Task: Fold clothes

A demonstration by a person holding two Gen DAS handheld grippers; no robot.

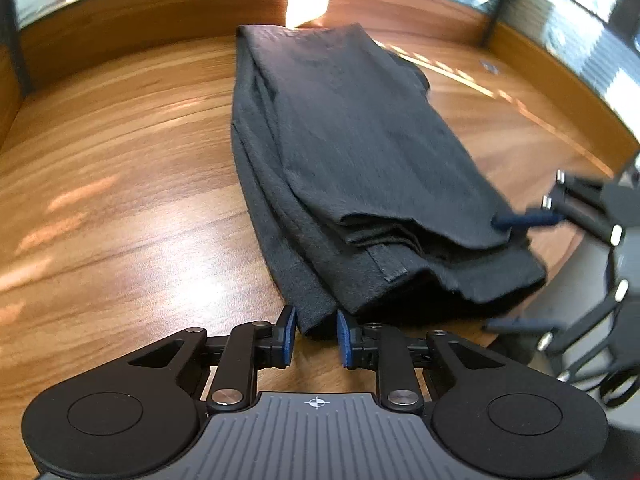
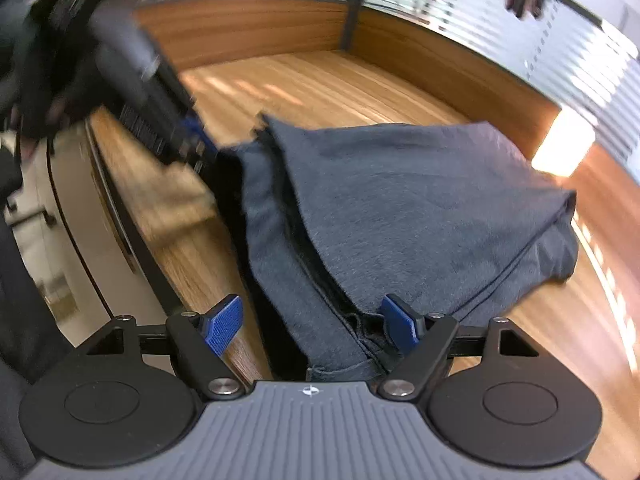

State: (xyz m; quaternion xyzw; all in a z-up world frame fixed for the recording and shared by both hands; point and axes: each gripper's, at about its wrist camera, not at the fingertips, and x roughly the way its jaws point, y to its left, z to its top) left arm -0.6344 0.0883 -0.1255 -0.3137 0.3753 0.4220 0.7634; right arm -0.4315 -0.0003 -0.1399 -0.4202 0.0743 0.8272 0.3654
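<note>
Because the dark grey knitted garment lies folded into a long strip across the glossy wooden desk, its near end at the desk's front edge, both tools work that end. The left gripper has its blue-padded fingers narrowed around the garment's near left corner; whether they truly pinch it I cannot tell. The right gripper stands wide open, its 2 fingers straddling the garment's near right edge, gripping nothing, likely readying the next fold.
</note>
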